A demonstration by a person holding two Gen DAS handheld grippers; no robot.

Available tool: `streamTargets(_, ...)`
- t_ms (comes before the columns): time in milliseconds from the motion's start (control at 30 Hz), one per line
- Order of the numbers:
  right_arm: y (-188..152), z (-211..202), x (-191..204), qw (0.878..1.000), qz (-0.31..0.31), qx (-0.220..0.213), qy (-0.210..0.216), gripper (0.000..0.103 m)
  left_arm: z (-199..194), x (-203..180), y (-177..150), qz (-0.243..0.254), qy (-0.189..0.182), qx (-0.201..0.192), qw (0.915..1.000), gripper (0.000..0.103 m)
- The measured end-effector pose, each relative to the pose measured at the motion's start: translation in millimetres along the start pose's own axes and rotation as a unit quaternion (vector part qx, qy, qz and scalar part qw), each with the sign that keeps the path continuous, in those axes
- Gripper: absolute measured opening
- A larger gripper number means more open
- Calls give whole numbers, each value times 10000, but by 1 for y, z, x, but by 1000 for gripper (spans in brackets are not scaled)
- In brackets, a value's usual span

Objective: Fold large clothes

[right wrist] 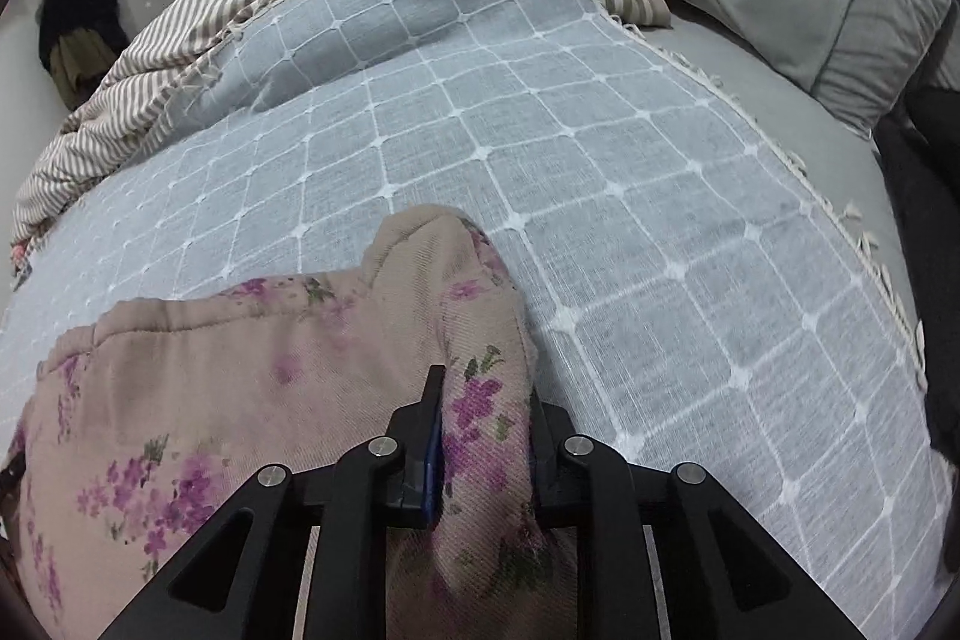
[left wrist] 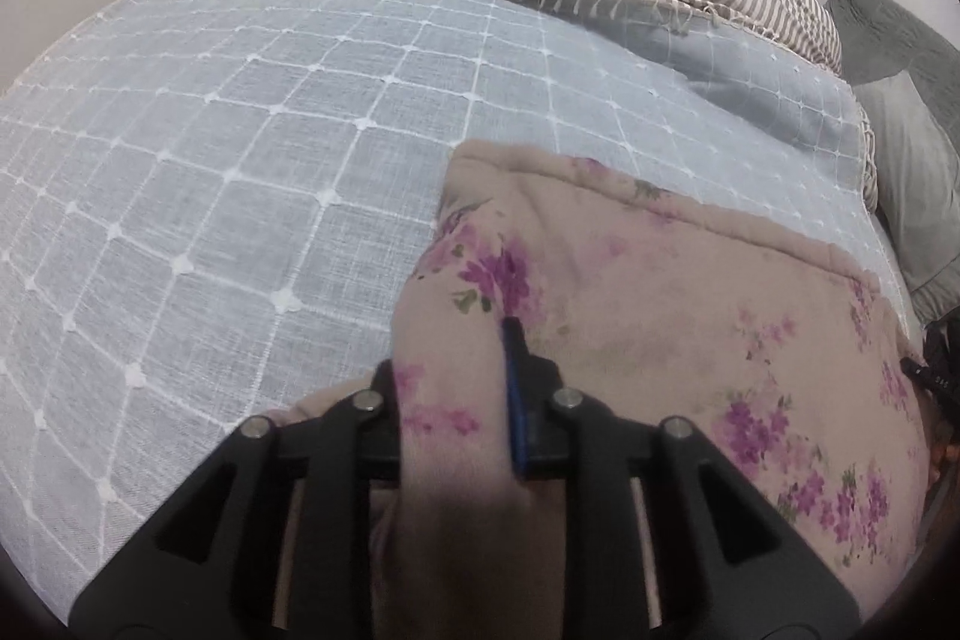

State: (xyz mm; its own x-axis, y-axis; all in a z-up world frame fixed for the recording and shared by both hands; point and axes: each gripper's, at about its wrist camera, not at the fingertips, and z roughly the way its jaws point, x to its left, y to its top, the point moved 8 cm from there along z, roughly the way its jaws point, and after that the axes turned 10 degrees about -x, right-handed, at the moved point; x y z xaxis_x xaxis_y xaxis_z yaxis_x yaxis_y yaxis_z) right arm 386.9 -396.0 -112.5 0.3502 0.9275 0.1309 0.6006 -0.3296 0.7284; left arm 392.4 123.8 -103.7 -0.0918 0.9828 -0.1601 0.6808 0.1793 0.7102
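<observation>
- While both my tools pinch the floral garment, left tool and right tool each clamp one end.
- Its long edge spans between them, over the checked bedspread.

Soft even indoor light, fisheye-warped edges, blurry foreground
</observation>
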Motion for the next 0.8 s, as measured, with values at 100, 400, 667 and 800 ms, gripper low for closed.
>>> streamTargets(100, 3, -18, -3, 9998, 50, -126, 159, 39, -20, -2, 3, 233, 123, -23, 9997, 67)
streamTargets(400, 11, -104, -18, 9916, 656, -475, 1007, 83, -92, 8, -7, -323, -465, -15, 9984, 100)
streamTargets(667, -21, -148, -37, 9808, 1365, -172, 1383, 84, -121, 30, -45, -1784, -1306, 433, 9743, 102)
streamTargets(800, -38, -149, -46, 9772, 1461, -31, 1540, 85, -121, 44, -59, -1952, -1509, 440, 9681, 103)
